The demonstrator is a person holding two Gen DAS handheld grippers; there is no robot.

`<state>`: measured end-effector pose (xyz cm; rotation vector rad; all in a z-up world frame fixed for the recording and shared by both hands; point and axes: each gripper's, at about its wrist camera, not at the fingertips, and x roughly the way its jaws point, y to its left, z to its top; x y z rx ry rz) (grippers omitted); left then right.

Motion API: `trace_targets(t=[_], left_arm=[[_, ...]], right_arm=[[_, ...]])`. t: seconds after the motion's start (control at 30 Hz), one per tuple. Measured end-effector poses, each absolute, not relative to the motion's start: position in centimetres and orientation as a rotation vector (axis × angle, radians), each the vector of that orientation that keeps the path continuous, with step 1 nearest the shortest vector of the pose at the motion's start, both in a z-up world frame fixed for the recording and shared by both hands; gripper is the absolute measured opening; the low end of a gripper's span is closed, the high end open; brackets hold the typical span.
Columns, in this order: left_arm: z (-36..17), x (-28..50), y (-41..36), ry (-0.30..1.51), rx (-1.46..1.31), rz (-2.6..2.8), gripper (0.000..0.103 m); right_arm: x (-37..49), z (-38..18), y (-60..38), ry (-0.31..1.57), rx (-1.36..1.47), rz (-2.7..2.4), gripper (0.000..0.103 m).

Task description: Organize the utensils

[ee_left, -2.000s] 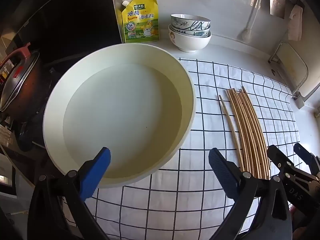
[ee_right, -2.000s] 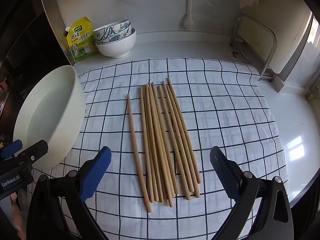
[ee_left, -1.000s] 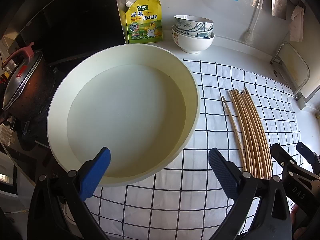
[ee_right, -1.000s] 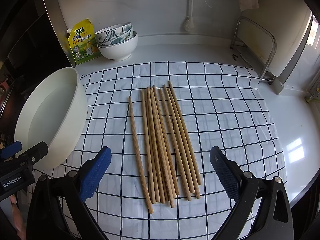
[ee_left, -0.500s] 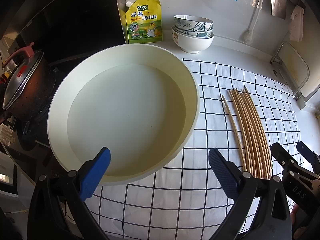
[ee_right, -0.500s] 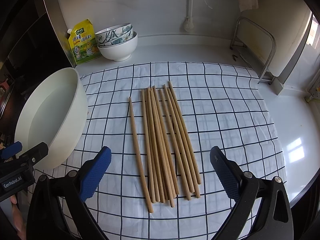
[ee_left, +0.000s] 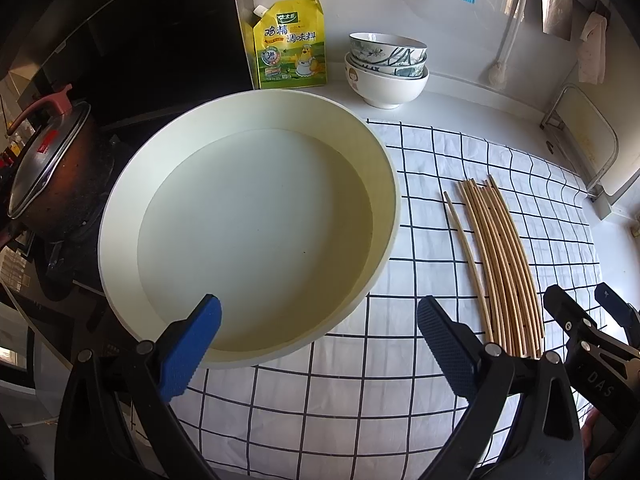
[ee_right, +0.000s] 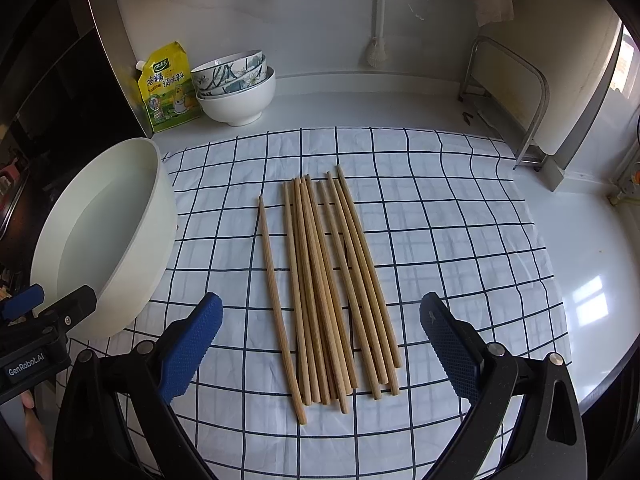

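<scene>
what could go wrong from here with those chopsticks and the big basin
1. The chopsticks lie packed and overlapping on the checked cloth; the open right gripper may pinch several at once or scatter them.
2. One chopstick lies apart to the left and could be missed or rolled away.
3. The white basin appears to hold water, close under the open left gripper; a knock on its rim might slosh it onto the cloth.

chopsticks (ee_right: 328, 288): matt wood | cloth (ee_right: 440, 216): creased checked fabric | basin (ee_left: 248, 344): smooth matt | counter (ee_right: 592, 264): glossy | pads (ee_right: 192, 348): ribbed blue
</scene>
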<state>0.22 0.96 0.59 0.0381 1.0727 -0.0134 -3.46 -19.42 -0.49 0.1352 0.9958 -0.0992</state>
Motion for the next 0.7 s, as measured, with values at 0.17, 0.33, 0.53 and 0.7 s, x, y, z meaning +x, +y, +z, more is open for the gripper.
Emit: trace_targets(t=[0.17,0.33,0.53,0.7], left_arm=[[0.72,0.24,1.07,1.071,0.037,-0.013,0.096],[0.71,0.21,1.09,1.071,0.037,-0.014,0.096],[0.74,0.06,1.23,1.071,0.035,-0.013,0.096],[0.74,0.06,1.22,1.070,0.036,-0.013,0.096]], right_arm=[[-3.57,-0.38,-19.32,0.993,0.134,-0.100,0.094],[-3.52,-0.35,-19.27,0.992,0.134,-0.101,0.094],[-3.65,-0.43,-19.32,0.993,0.135,-0.101,0.094],[-3.66,-0.44,-19.35,0.993,0.136,-0.101,0.094]])
